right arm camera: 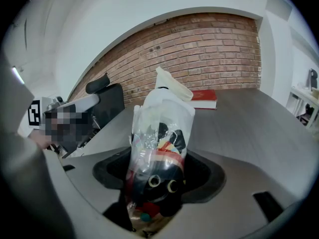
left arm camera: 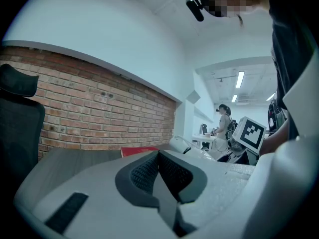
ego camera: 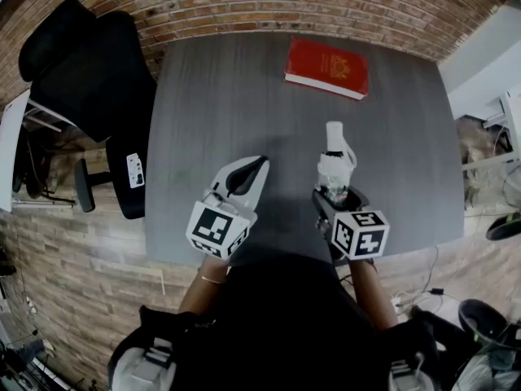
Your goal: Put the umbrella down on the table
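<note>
My right gripper [right arm camera: 158, 185]: jaws clamped on the lower end of the one umbrella [right arm camera: 160, 143], a short folded one in a clear wrapper that stands up out of them. I judge this end grip leaves its length free to be laid flat. It is held over the near part of the grey surface [ego camera: 228, 96], not yet lying on it. My left gripper [left arm camera: 160, 176]: jaws pressed together on nothing, parked alongside, apparently to keep clear. Farther out: one red book [ego camera: 326, 68] near the far edge, and one black chair [ego camera: 89, 72] at the left.
</note>
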`<state>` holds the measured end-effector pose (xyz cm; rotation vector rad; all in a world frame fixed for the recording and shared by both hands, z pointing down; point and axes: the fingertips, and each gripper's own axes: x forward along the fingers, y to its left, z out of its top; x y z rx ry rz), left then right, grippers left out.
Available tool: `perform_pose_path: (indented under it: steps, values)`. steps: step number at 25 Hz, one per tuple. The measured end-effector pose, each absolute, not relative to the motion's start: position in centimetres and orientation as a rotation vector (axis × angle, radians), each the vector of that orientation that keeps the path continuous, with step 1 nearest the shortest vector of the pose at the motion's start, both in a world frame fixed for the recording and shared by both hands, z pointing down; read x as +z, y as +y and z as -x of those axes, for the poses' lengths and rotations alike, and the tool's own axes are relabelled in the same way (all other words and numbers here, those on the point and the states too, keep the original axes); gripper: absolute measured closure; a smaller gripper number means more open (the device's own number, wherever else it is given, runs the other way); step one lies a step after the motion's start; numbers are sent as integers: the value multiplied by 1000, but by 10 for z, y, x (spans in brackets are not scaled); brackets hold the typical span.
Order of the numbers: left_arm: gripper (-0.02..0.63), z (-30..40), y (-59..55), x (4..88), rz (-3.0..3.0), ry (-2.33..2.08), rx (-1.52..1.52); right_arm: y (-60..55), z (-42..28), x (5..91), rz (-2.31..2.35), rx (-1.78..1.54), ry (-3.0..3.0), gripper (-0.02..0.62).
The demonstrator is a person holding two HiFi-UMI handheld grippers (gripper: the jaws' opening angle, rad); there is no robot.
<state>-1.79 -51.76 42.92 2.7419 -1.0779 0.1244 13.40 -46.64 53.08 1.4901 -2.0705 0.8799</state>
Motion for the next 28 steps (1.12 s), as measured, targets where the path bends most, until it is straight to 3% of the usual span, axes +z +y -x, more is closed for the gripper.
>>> perform_pose_path:
  steps: [28]
  values:
    - [604, 46, -542, 464, -2640, -1125, 113, -473, -128, 609, -1382, 1014, -1856, 306]
